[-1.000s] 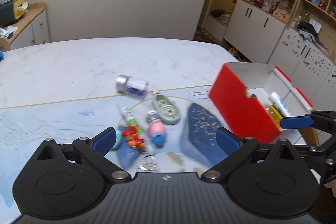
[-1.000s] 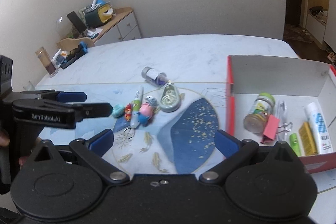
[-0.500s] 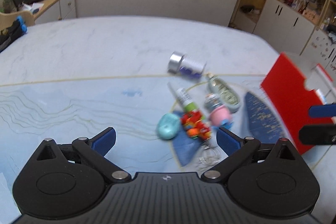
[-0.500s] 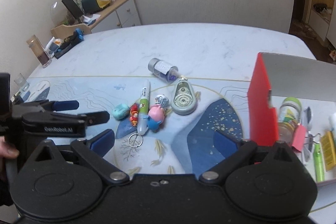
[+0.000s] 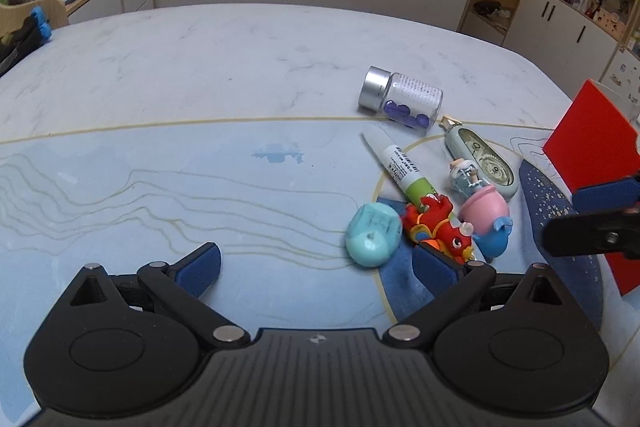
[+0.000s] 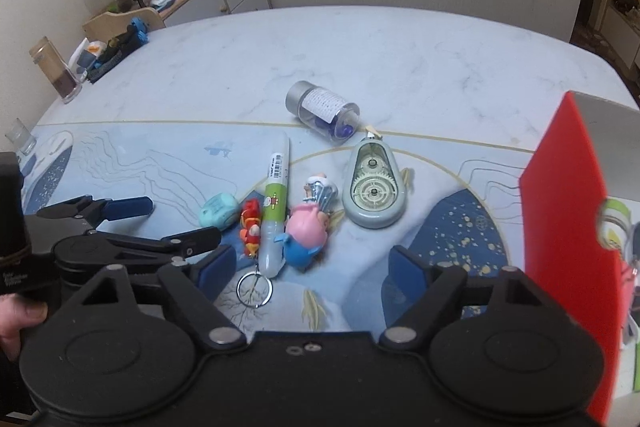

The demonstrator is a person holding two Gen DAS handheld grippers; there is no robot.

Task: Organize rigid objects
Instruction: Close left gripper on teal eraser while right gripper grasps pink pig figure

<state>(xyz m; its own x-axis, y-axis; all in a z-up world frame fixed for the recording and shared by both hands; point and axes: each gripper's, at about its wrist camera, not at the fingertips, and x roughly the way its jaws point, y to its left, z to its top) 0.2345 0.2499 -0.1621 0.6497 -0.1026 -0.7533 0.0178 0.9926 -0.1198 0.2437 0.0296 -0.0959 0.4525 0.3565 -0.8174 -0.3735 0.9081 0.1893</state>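
A few things already sit in the red box [image 6: 568, 211], but the pile by the pig figure [image 6: 307, 231] remains on the bench [image 6: 360, 59], the left gripper [image 5: 316, 263] gaping empty, the right gripper [image 6: 310, 271] narrowing on nothing.

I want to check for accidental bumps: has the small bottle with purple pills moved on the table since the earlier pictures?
No. The bottle lies in the same place, just beyond the mat's gold border line, above the green tape dispenser, as before.
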